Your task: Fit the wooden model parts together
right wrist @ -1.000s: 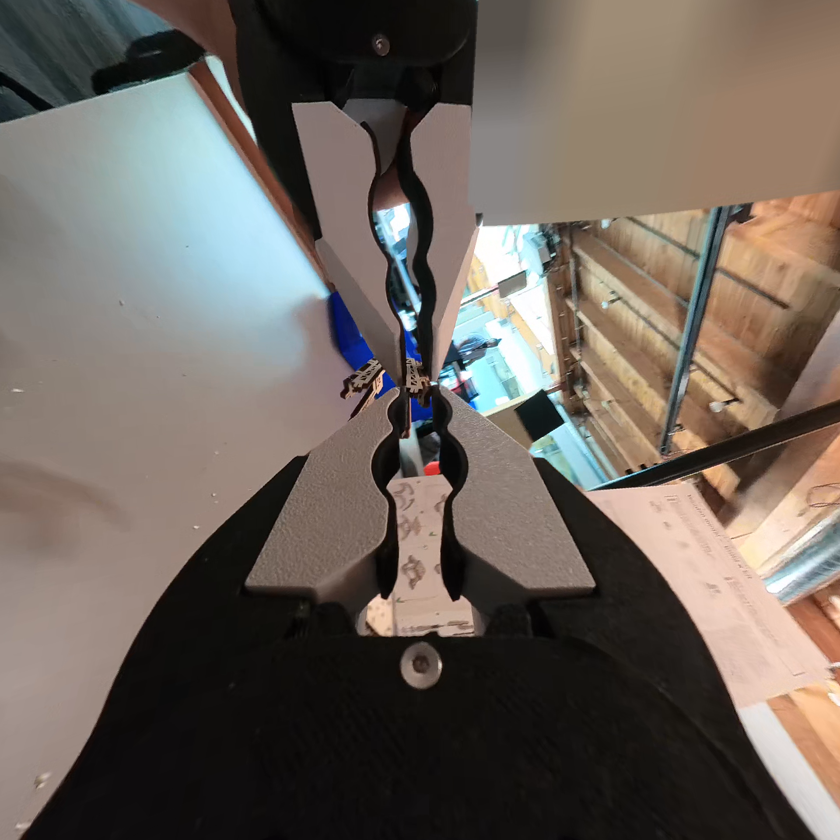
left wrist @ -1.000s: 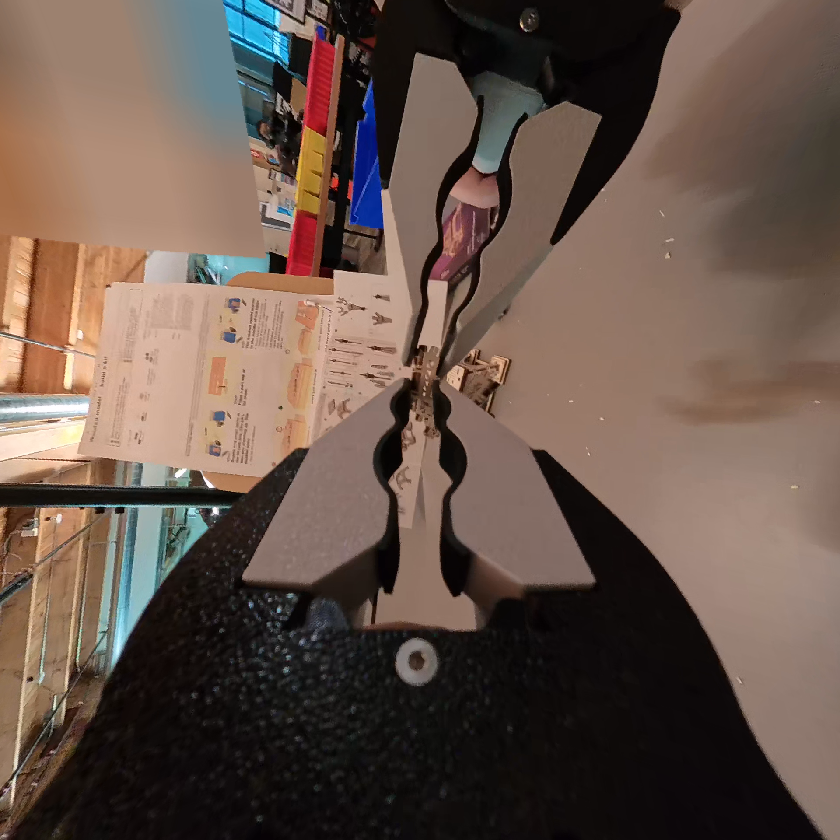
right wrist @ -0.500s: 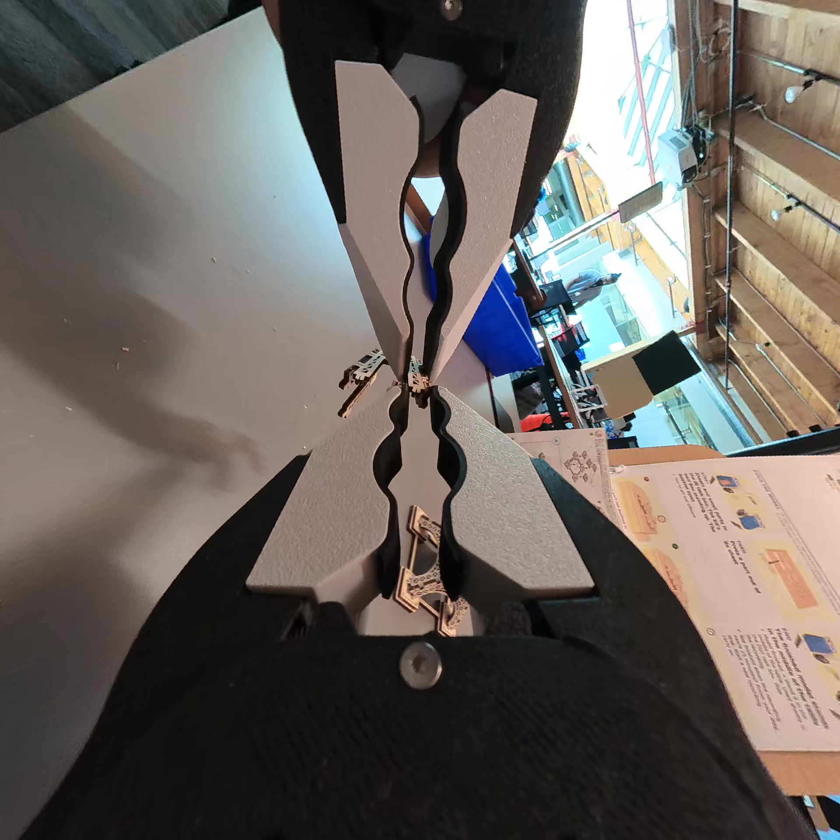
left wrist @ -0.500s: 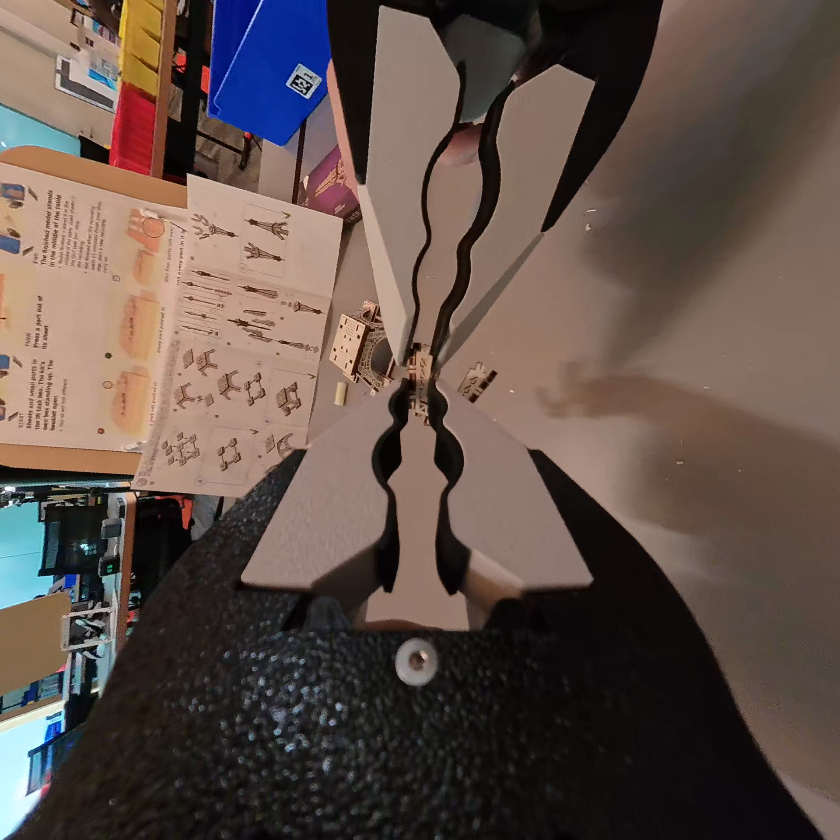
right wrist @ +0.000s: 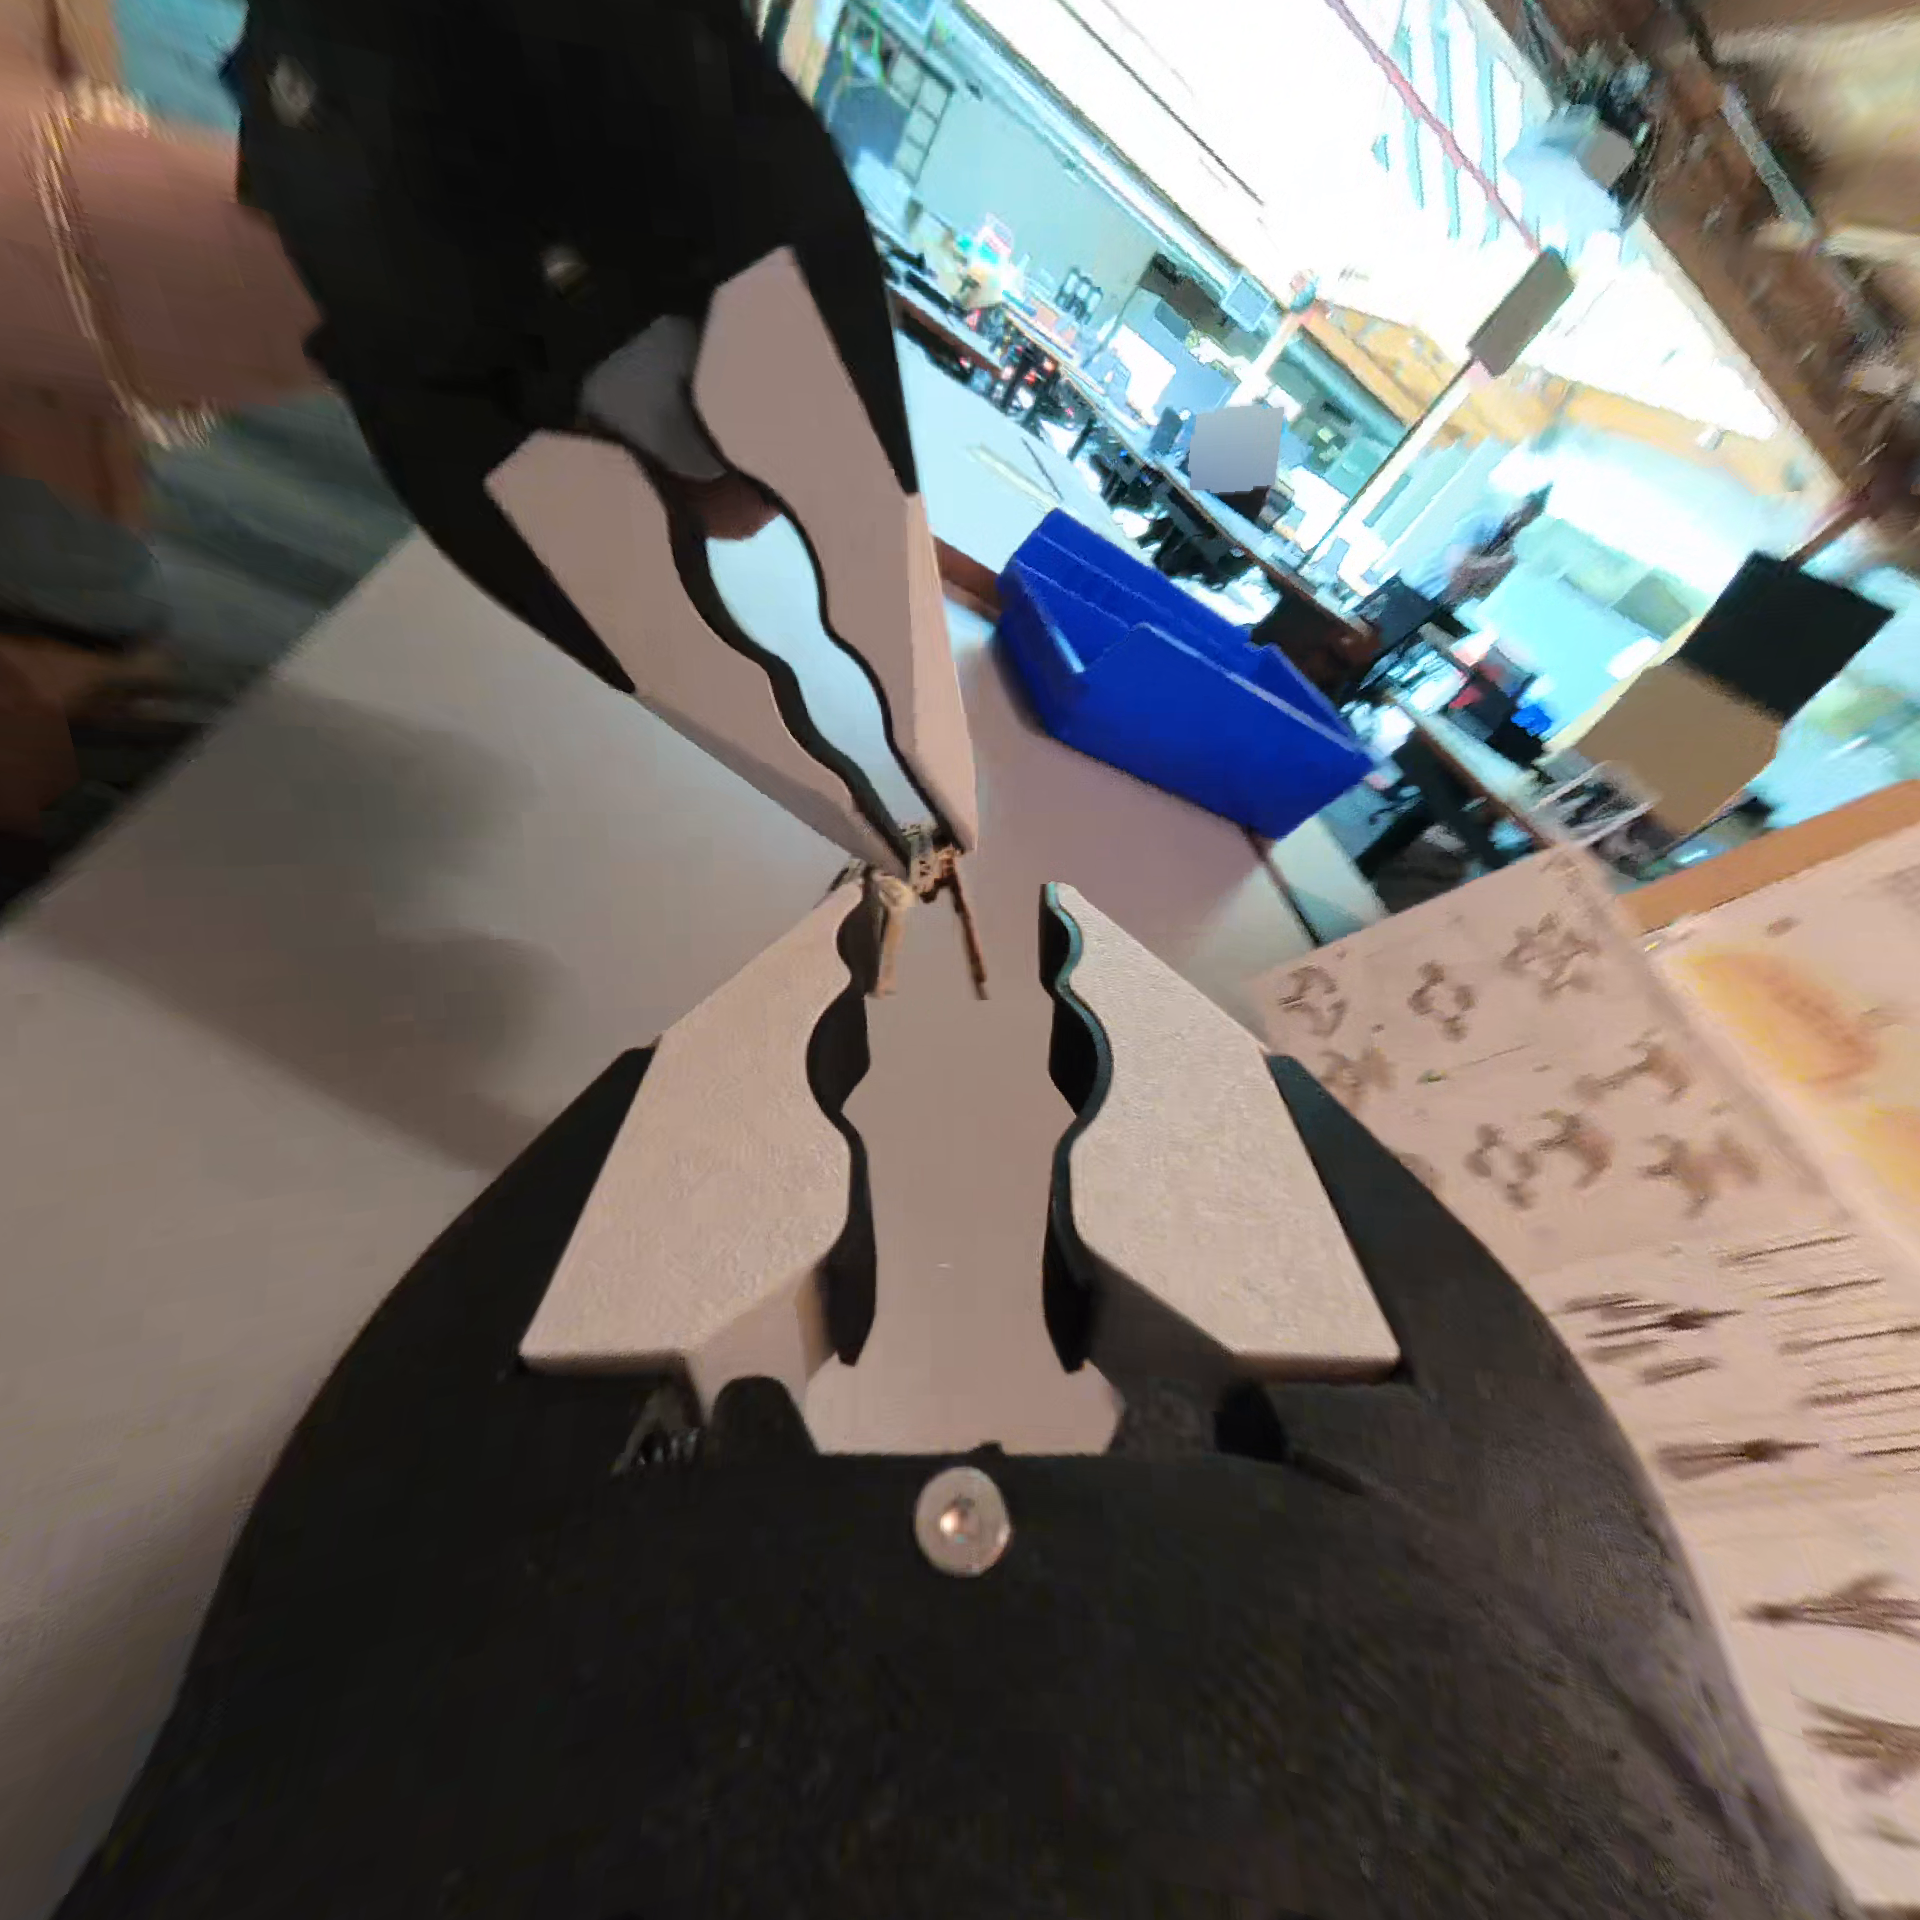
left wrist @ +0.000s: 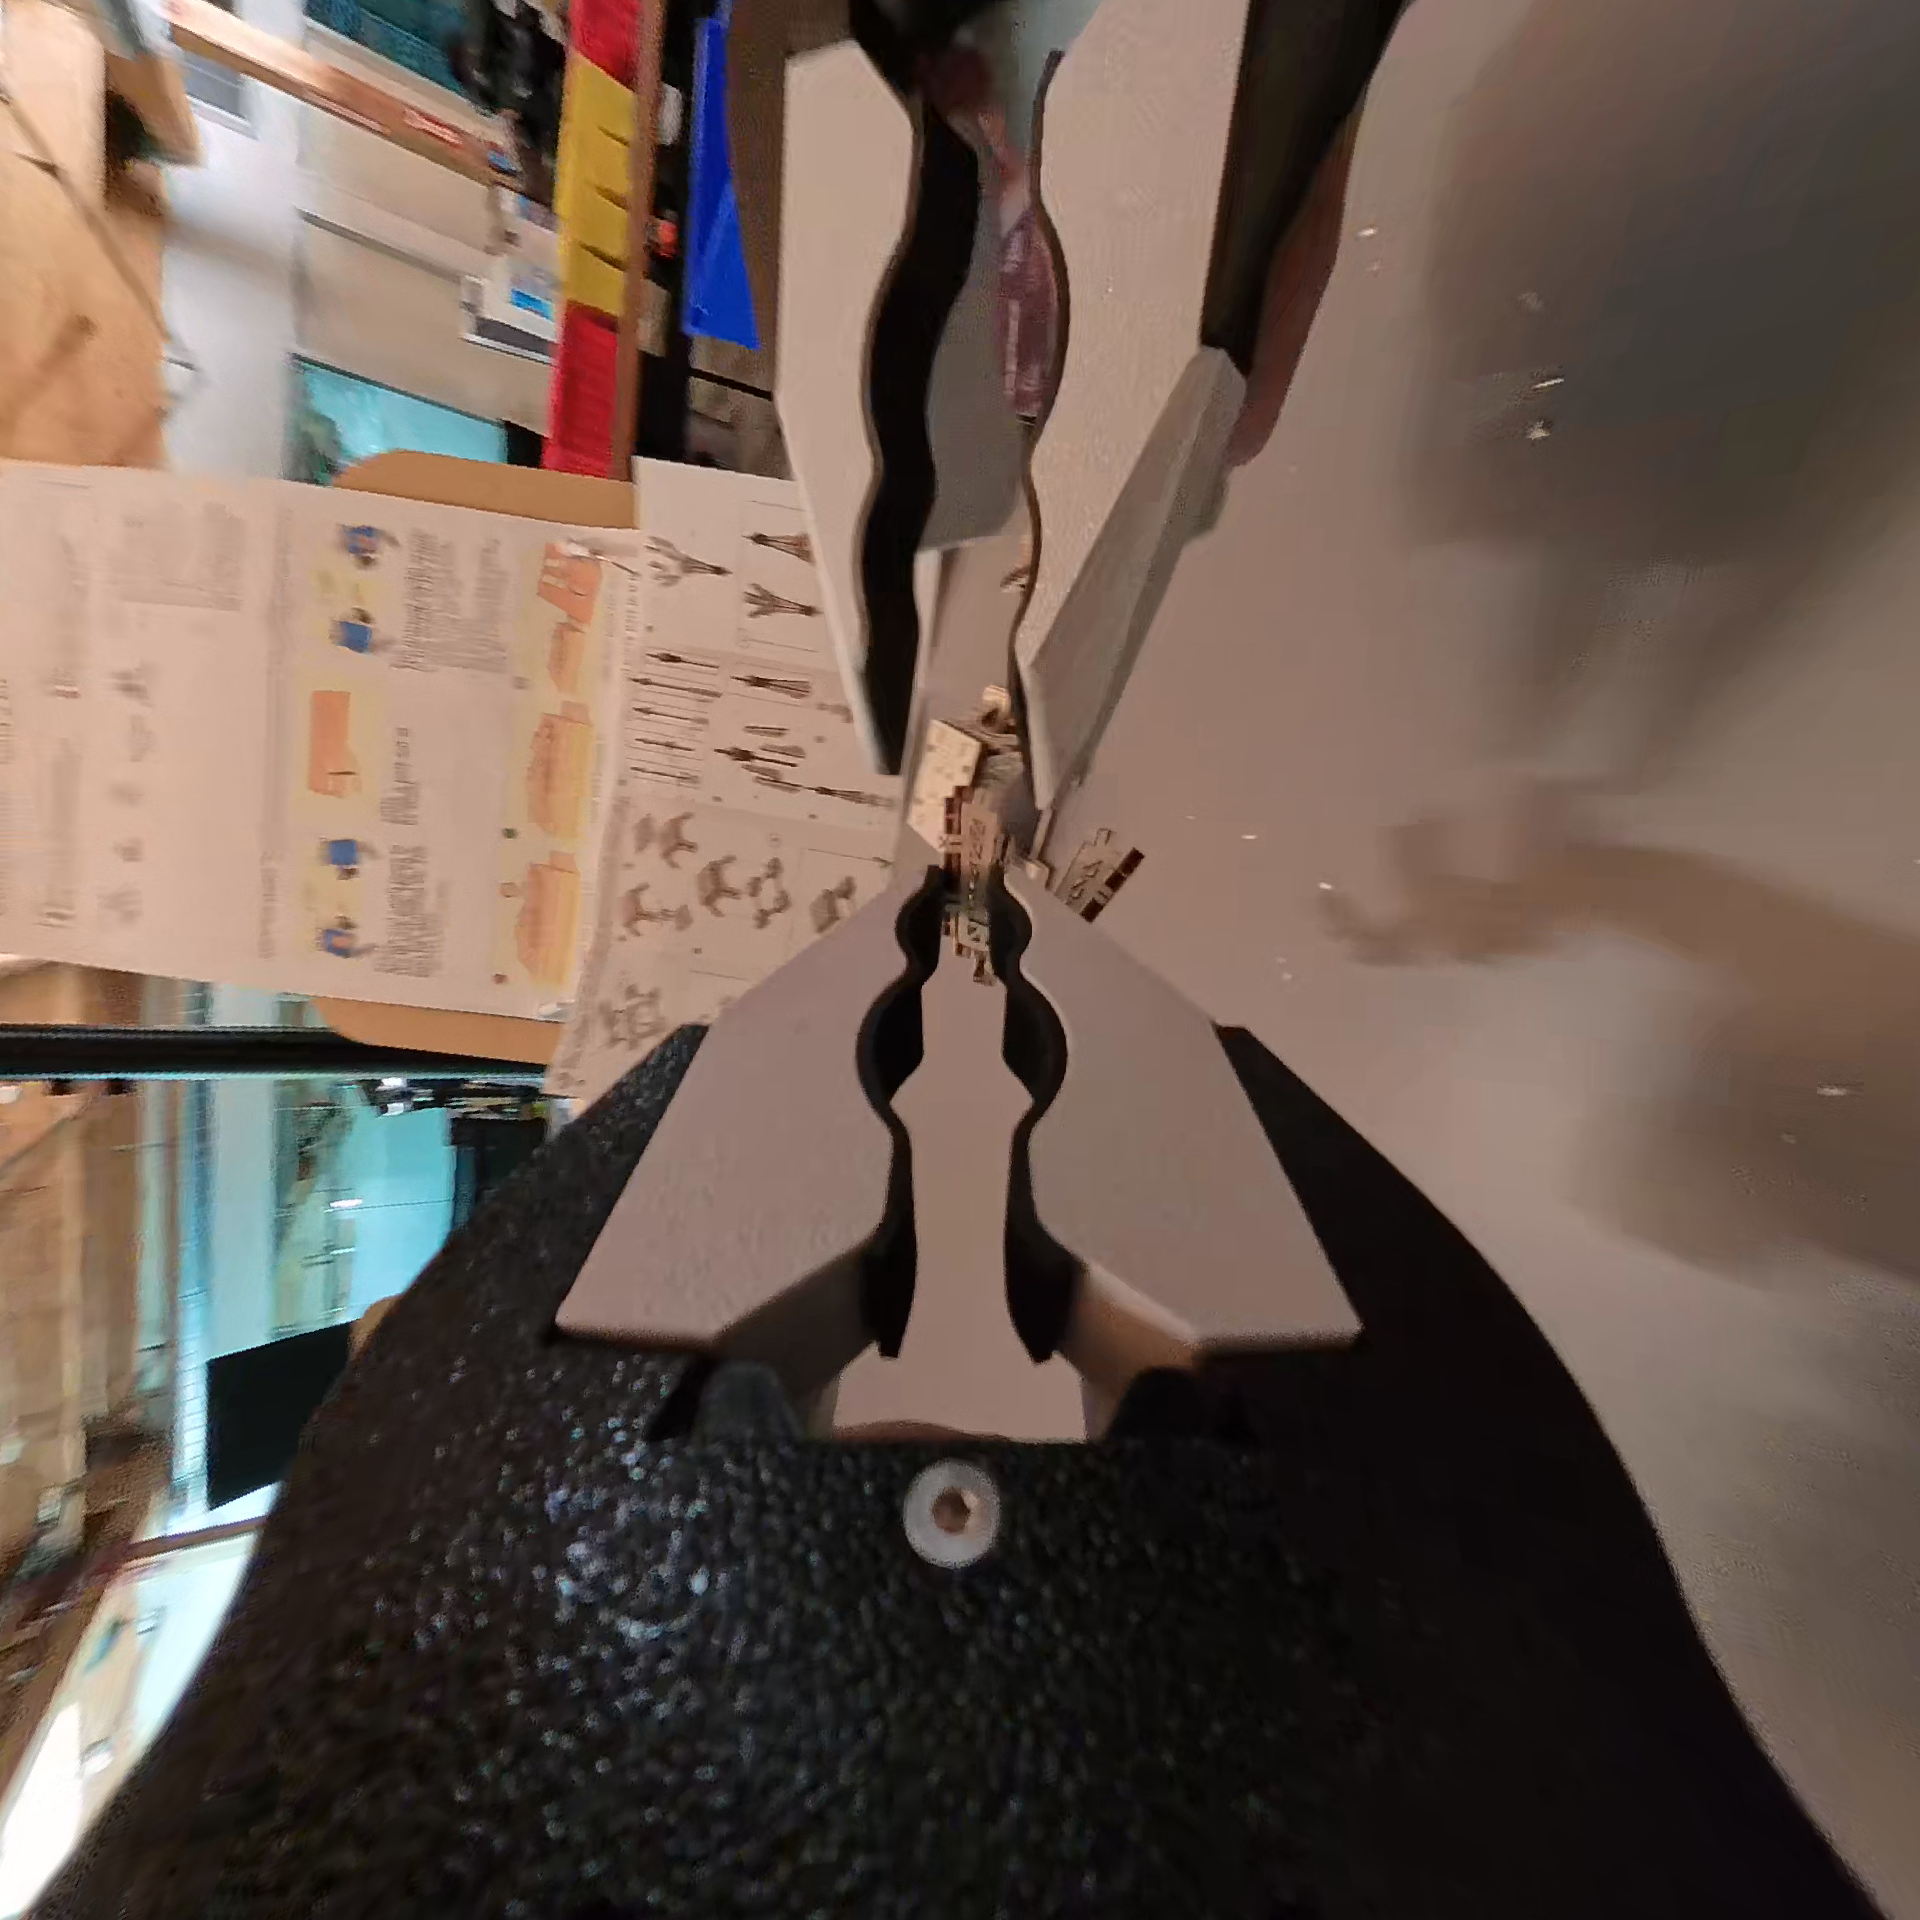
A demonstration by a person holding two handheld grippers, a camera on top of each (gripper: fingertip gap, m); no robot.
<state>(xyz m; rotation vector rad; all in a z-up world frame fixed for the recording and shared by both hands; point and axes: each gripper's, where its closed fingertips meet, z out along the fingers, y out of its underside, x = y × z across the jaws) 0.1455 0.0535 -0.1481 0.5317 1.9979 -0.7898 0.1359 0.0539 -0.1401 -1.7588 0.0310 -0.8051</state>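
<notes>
My left gripper (left wrist: 966, 883) is shut on a small laser-cut wooden part (left wrist: 971, 920), held above the grey table (left wrist: 1507, 644). My right gripper (right wrist: 951, 899) faces it tip to tip with its jaws open, one on each side of the part and not pinching it. In the right wrist view the left gripper (right wrist: 925, 844) comes down from above, shut on the wooden part (right wrist: 916, 871), and a thin wooden strip (right wrist: 974, 951) hangs from it between my right fingers. The frames are blurred by motion.
A small wooden assembly (left wrist: 948, 764) and a loose wooden piece (left wrist: 1101, 873) lie on the table behind the tips. An instruction sheet (left wrist: 416, 727) lies beside them, also in the right wrist view (right wrist: 1610, 1143). A blue bin (right wrist: 1174, 707) stands farther back. A person's hand (right wrist: 114, 260) holds the left gripper. The tips of both grippers are at nearly the same place.
My right gripper has gone from shut on the wooden part to open. The left gripper still holds the part. Both views have swung and tilted.
</notes>
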